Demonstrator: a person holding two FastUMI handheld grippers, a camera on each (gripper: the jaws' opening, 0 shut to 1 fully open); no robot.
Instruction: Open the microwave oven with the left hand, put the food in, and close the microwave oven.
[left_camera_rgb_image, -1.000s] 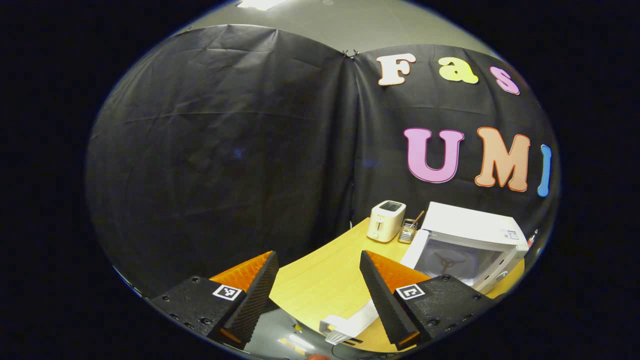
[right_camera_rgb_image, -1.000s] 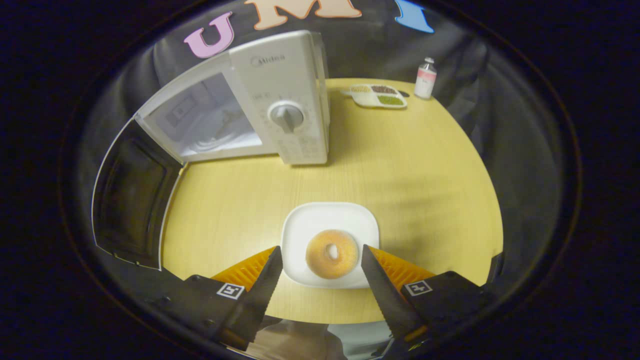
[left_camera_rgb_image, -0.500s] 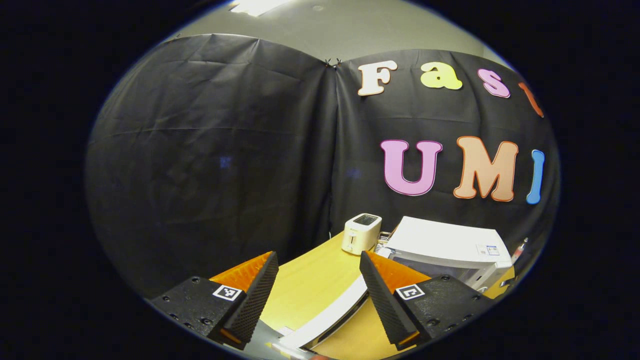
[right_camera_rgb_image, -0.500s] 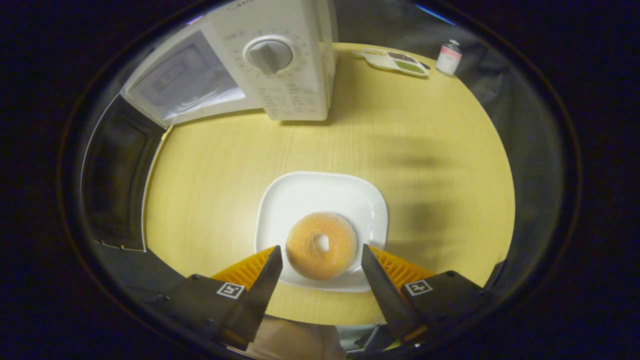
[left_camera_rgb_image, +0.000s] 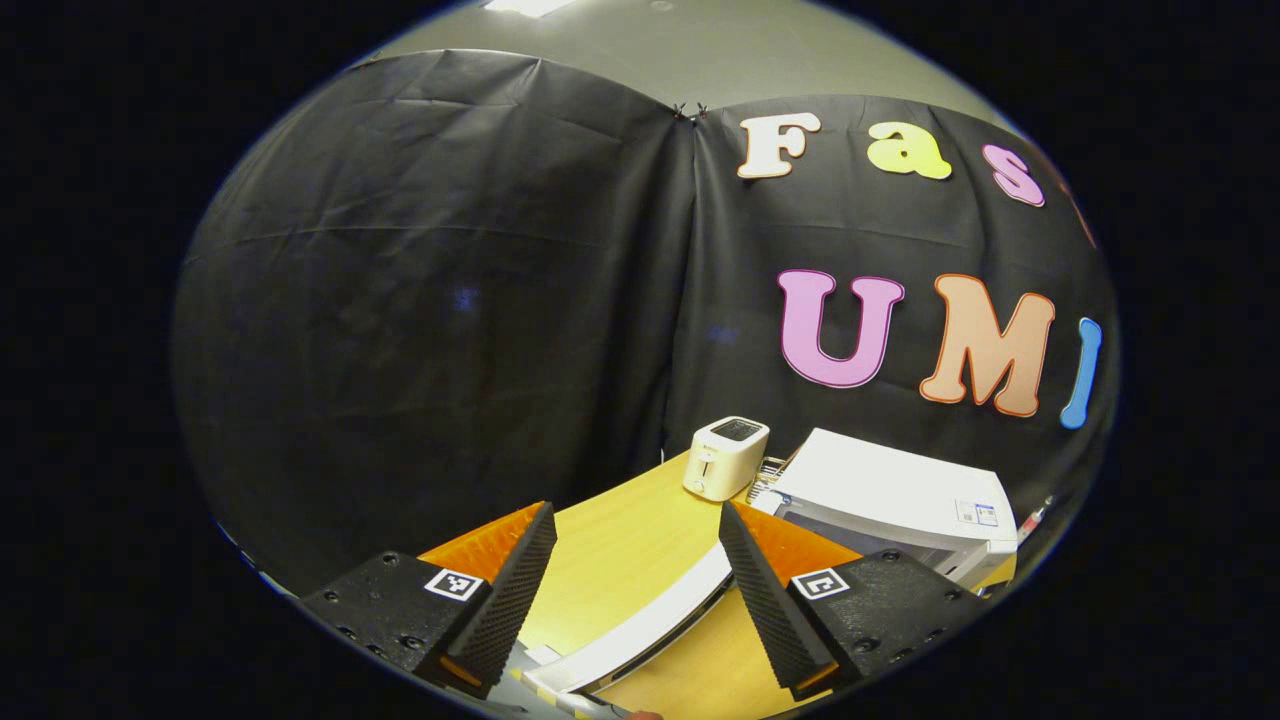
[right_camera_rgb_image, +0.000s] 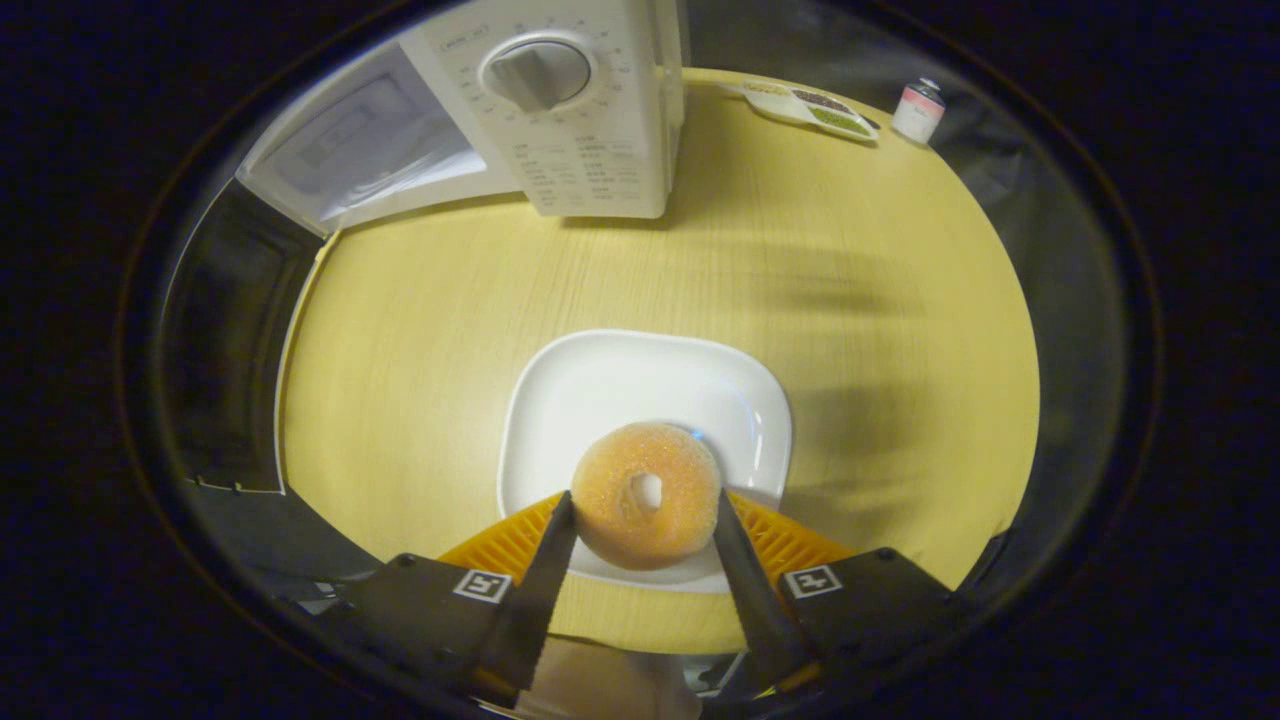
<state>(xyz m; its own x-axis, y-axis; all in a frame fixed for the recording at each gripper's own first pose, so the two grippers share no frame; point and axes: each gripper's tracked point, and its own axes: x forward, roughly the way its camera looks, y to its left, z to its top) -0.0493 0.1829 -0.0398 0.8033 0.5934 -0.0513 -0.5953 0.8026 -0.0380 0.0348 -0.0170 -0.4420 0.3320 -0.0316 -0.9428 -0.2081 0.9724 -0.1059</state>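
Since the earlier frame the right gripper (right_camera_rgb_image: 640, 525) has narrowed its fingers (right_camera_rgb_image: 545, 580) around the round sugar-dusted orange doughnut (right_camera_rgb_image: 647, 493); half a second ago they stood wide with the doughnut loose between them, and now each inner edge meets the doughnut's side, so it is clamped. The doughnut sits low in the right gripper view, at the near edge of the square white plate (right_camera_rgb_image: 640, 385), which rests on the round yellow wooden counter (right_camera_rgb_image: 420, 330). Whether the doughnut is lifted off the plate or touching it cannot be told.

At the top of that view stands the white microwave oven (right_camera_rgb_image: 590, 150), its round dial (right_camera_rgb_image: 537, 73) facing the camera. Its dark-windowed door (right_camera_rgb_image: 225, 340) is swung wide open along the left of the frame, with the pale cavity showing at the upper left. At the upper right, well apart from the plate, lie a shallow divided tray of grains (right_camera_rgb_image: 812, 104) and, just beside it, a small white bottle with a pink label (right_camera_rgb_image: 918, 100).

The left gripper (left_camera_rgb_image: 634, 575) is spread wide and holds nothing. In its view the microwave oven (left_camera_rgb_image: 895, 490) sits at the lower right, the white edge of its open door (left_camera_rgb_image: 640, 625) runs across between the fingertips, and a cream two-slot toaster (left_camera_rgb_image: 725, 457) stands just left of the oven.
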